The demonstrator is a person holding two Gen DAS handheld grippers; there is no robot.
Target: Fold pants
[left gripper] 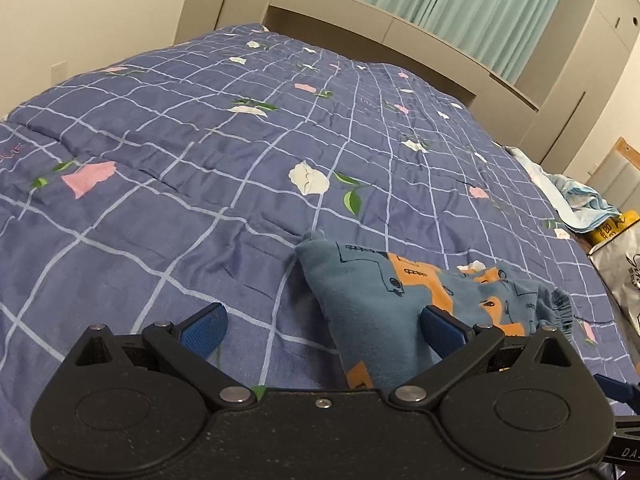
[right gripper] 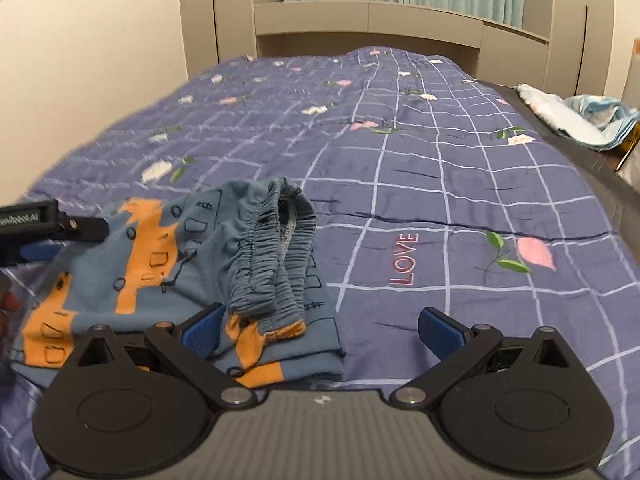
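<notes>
Blue pants with orange patches (left gripper: 384,300) lie folded in a bundle on the quilt, low and right of centre in the left wrist view. My left gripper (left gripper: 322,326) is open just in front of them, its right finger (left gripper: 442,326) against the cloth. In the right wrist view the same pants (right gripper: 168,264) lie at lower left, with the gathered elastic waistband (right gripper: 276,248) heaped on top. My right gripper (right gripper: 322,330) is open, its left finger (right gripper: 202,332) over the bundle's near edge and its right finger over bare quilt. The other gripper's black body (right gripper: 44,224) pokes in from the left.
The blue checked floral quilt (left gripper: 200,160) covers the whole bed. A beige headboard shelf (right gripper: 360,20) and green curtains stand behind. Light blue cloths (right gripper: 580,120) lie piled off the bed's right side, beside a printed bag (left gripper: 616,256).
</notes>
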